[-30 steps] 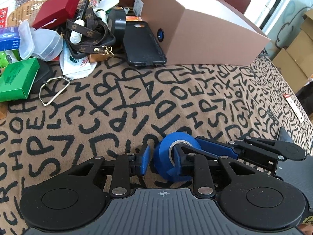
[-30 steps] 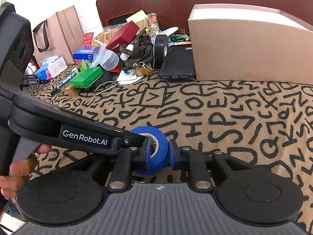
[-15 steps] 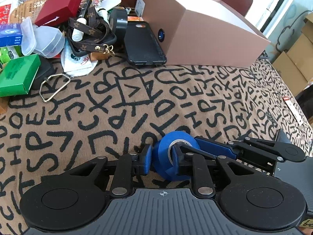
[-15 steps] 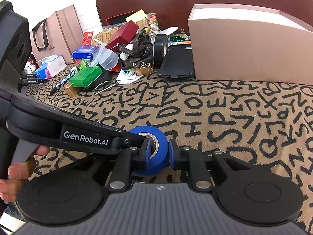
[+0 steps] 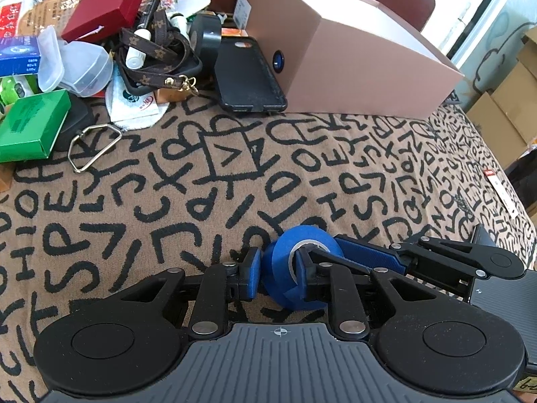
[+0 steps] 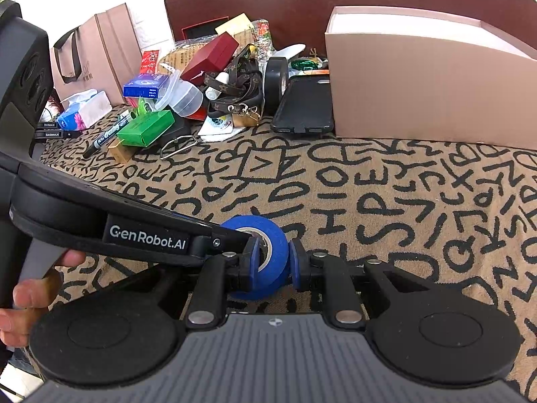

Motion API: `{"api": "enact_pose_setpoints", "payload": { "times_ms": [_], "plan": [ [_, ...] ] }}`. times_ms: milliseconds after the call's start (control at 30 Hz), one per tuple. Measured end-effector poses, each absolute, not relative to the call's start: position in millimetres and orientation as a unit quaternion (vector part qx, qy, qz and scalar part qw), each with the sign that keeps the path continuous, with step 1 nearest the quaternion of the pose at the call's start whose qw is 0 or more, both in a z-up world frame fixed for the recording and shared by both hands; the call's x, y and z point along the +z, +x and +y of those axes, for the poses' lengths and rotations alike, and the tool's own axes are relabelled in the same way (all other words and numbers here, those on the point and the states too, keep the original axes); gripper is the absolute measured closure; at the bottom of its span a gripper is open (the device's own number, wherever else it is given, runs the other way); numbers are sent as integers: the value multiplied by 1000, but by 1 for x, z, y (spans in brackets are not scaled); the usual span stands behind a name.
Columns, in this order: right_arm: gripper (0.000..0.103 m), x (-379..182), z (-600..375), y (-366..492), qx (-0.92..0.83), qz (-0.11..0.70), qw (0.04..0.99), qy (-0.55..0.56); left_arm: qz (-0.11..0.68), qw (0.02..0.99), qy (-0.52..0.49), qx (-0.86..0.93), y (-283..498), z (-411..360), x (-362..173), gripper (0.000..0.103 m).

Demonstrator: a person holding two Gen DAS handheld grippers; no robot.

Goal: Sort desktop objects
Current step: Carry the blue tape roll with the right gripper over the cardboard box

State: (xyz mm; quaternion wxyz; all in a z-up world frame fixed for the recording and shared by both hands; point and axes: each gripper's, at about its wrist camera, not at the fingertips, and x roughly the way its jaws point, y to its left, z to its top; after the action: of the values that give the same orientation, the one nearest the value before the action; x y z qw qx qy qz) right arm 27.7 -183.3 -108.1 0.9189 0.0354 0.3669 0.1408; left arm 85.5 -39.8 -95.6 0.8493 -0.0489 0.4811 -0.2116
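A blue tape roll [image 5: 295, 262] sits low over the patterned cloth, between both grippers. My right gripper [image 6: 272, 263] is shut on the blue tape roll [image 6: 265, 258], one pad on each flat side. My left gripper [image 5: 278, 273] has closed on the roll's wall: its left pad touches the outer face and its right finger reaches into the core. The right gripper's fingers [image 5: 365, 257] show in the left wrist view, coming in from the right. The left gripper's body [image 6: 100, 221] crosses the right wrist view.
A pink open box [image 5: 339, 53] stands at the back right. A clutter pile lies at the back left: black phone case [image 5: 248, 77], black tape roll [image 5: 206, 38], brown strap [image 5: 157, 50], red box [image 5: 104, 10], green box [image 5: 30, 124], metal clip [image 5: 94, 147], marker [image 6: 110, 132].
My left gripper's fingers have closed in on the tape roll; the gap at its left pad is gone. The right gripper keeps its hold. Both have barely shifted.
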Motion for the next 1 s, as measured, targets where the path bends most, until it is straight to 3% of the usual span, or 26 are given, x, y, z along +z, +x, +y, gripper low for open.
{"api": "enact_pose_setpoints", "payload": {
  "times_ms": [1000],
  "plan": [
    [84,-88,-172,17,79,380,921,-42,473,833,-89,-274,89,-47,-94,76]
  ]
}}
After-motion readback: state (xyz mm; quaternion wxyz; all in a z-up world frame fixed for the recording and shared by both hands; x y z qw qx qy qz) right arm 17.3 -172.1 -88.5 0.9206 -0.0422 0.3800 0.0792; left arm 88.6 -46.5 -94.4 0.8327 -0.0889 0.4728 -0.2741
